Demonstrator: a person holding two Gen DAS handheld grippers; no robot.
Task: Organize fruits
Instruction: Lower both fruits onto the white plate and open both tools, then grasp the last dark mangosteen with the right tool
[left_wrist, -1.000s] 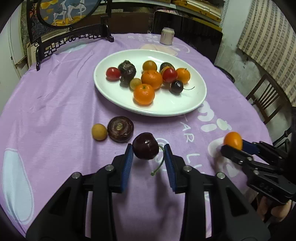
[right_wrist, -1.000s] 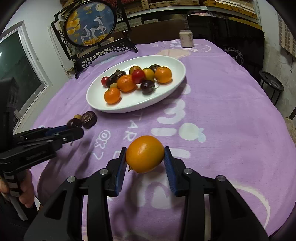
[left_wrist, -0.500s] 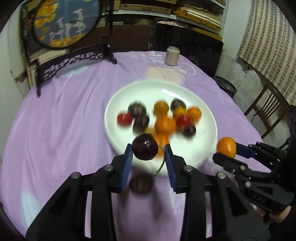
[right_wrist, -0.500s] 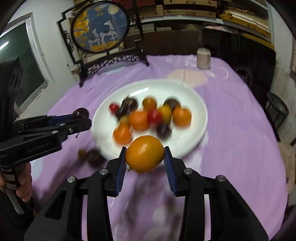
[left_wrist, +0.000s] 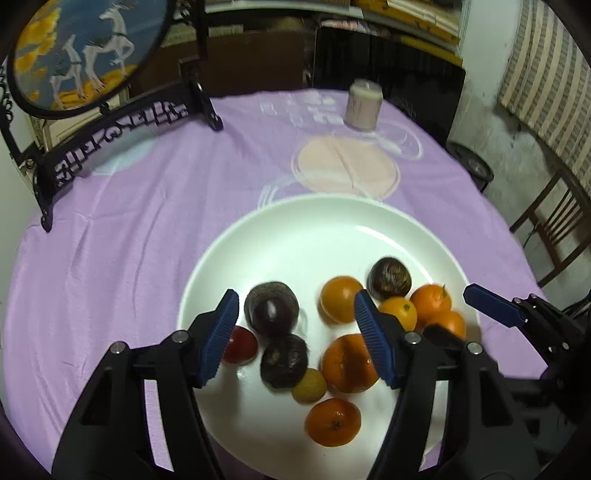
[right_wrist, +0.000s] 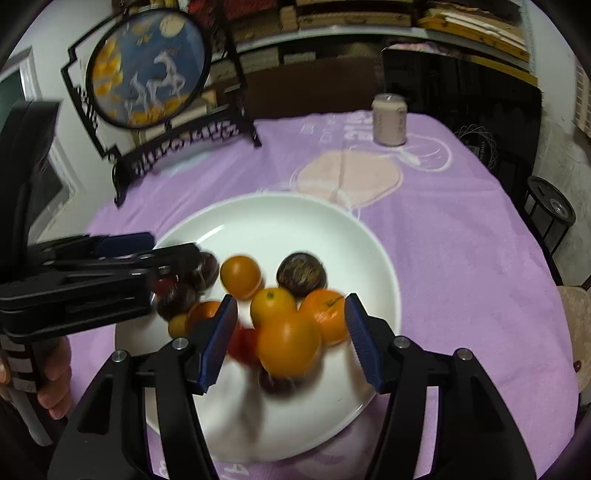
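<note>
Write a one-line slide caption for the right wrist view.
Open right gripper above a blurred orange over the white plate of fruit; left gripper alongside.

Oranges (left_wrist: 347, 363), dark fruits (left_wrist: 283, 360) and 1 red tomato (left_wrist: 240, 345) lie clustered on white plate (left_wrist: 303, 236).

Fruits (left_wrist: 343, 356) lie in the plate (left_wrist: 295, 221) on the table (left_wrist: 129, 221) — can (left_wrist: 362, 105) behind it.
</note>
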